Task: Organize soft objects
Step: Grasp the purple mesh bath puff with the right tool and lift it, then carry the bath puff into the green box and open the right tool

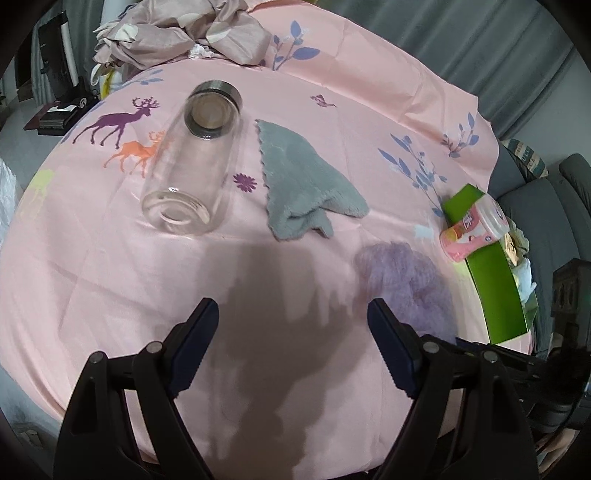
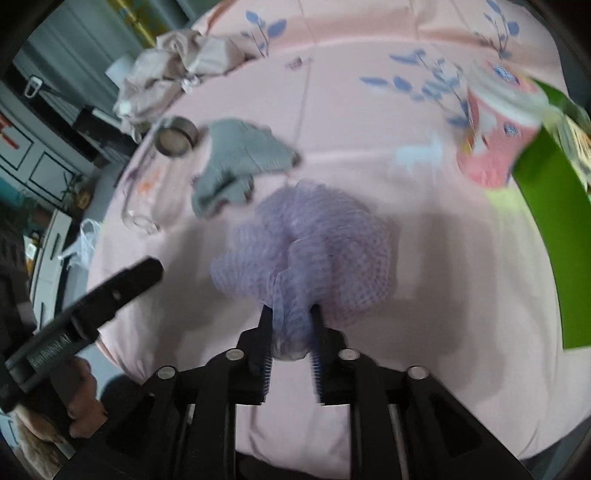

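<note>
Right hand-held gripper (image 2: 291, 325), nearest the lens, is pinched nearly closed on a fold of the purple mesh loofah (image 2: 306, 251), which sits over the counter's near-right part, close to the green box (image 2: 546, 221) at the right edge. Left hand-held gripper (image 1: 291, 314) hangs wide open, holding nothing. Pink printed cloth (image 1: 332, 92) covers the counter.

Risk, my read: only a thin edge of mesh is caught, so it may slip out or snag on the serrated pads; a swing could knock the pink container (image 1: 472, 232) leaning on the box.

Count: one crumpled fabric heap (image 1: 177, 33) at far-left edge, one glass jar (image 1: 192, 155), one grey towel (image 1: 306, 181), one loofah.
</note>
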A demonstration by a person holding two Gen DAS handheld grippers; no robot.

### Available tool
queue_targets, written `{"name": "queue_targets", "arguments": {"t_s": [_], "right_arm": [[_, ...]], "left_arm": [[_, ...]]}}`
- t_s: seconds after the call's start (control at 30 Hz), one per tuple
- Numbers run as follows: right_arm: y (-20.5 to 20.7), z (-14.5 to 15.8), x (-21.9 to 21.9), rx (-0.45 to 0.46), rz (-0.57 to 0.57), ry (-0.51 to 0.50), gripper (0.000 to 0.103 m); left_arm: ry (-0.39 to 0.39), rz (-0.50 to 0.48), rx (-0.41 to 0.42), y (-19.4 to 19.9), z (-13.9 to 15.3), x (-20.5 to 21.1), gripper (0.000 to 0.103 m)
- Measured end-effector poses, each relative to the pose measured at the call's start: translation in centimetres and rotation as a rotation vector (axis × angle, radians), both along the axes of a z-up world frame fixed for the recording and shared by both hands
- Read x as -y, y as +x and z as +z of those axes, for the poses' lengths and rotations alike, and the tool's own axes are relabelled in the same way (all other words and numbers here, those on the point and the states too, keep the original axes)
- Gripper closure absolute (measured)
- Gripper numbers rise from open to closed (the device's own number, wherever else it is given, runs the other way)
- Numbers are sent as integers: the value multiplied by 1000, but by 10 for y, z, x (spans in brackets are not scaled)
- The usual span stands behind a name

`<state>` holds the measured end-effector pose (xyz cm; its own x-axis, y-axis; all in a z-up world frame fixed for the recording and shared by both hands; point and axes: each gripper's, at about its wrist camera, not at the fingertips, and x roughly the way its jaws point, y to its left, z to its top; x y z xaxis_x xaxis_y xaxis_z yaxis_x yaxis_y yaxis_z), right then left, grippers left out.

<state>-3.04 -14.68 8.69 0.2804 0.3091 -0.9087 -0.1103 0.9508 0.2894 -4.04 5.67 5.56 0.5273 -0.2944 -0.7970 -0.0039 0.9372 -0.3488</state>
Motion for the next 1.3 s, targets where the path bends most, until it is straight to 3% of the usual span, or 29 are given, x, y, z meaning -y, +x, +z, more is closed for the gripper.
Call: {"name": "queue_targets", "arguments": {"t_s": [0.07,0.13,0.23,0.37,0.47,0.53,0.7,0.8,0.87,0.93,1.03,1.3], "right_arm": [[-3,1,6,-6,-37,6,44],[-8,11,13,29,-62,30,33],[-7,24,28,85,-104,65,32],[7,24,44,107,-170,129,32],[24,9,43,81,-172,169,32],[33,-3,39,53,-170,178,32],[43,-33,26,-20,-142,191,32],[41,-36,21,-2,-128,183,46],[40,-39,16,-24,-98,214,66],[40,-44,15,-42,-97,249,71],[35,-43,19,-29,-100,297,74],[13,0,40,100,-149,320,74]], "left_arm": [[-1,-20,-6,-1,-1,6,26],[-18,-47,-11,-2,-2,13,30],[-39,-80,-16,1,-4,23,39],[-92,-131,-42,7,-12,41,50],[-85,-164,-56,11,-18,57,52],[-60,-175,-68,16,-25,66,60],[-85,-203,-108,25,-40,77,71],[-76,-216,-91,28,-41,83,76],[-81,-219,-89,28,-42,85,80],[-55,-228,-72,26,-41,87,81],[-72,-246,-59,24,-38,89,91],[-76,-337,69,15,4,116,92]]}}
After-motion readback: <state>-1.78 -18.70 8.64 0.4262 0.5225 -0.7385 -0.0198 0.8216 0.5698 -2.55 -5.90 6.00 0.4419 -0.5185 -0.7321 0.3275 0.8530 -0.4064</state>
